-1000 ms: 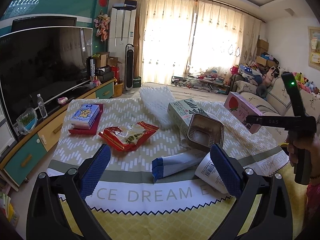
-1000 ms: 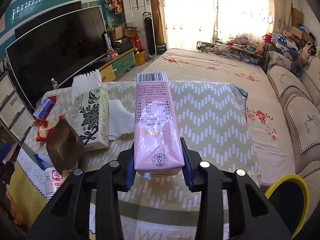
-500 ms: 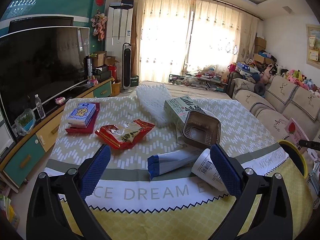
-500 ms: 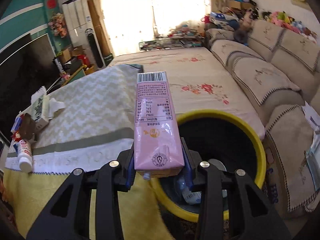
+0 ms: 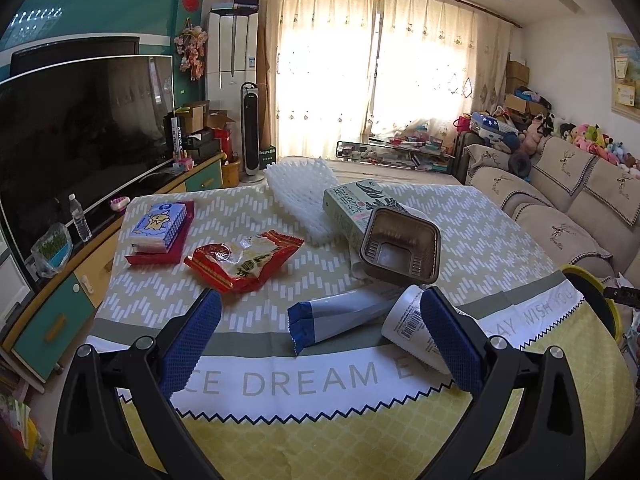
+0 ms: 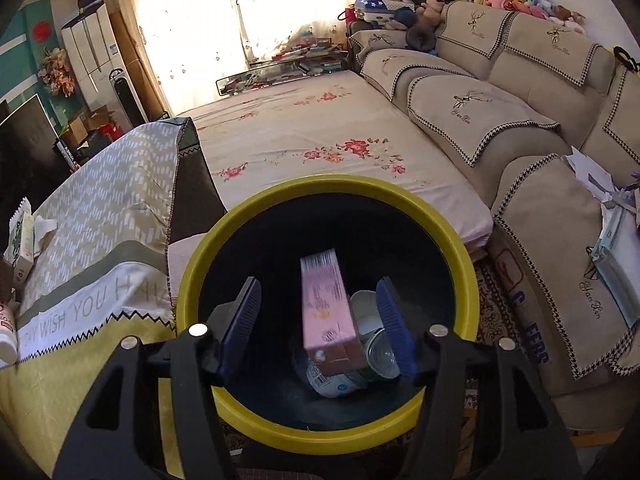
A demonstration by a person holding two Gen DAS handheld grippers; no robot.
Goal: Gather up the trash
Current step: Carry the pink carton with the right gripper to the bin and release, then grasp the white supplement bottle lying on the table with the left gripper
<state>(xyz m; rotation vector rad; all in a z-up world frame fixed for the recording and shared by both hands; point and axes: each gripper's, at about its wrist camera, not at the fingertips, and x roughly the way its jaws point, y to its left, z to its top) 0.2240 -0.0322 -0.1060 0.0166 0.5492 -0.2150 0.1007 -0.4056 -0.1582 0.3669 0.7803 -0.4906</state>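
My right gripper point(image 6: 318, 322) is open above the yellow-rimmed black bin point(image 6: 192, 280). The pink carton point(image 6: 326, 312) is free of the jaws and lies inside the bin among cups and a bottle point(image 6: 336, 382). My left gripper point(image 5: 318, 344) is open and empty over the table's near edge. In front of it lie a blue-grey wrapper point(image 5: 340, 318), a white paper cup point(image 5: 408, 328), a brown plastic tray point(image 5: 400, 246), a red snack bag point(image 5: 244, 260), a green box point(image 5: 348, 208) and white foam netting point(image 5: 300, 192).
A tissue pack on a red box point(image 5: 160, 226) sits at the table's left. The bin's rim point(image 5: 592, 300) shows right of the table. A TV cabinet point(image 5: 60, 300) runs along the left and a sofa point(image 6: 520, 128) along the right. A floral mat point(image 6: 320, 136) covers the floor beyond.
My right gripper swung from the table to over the bin, opened and dropped the pink carton into it. My left gripper stayed open in place.
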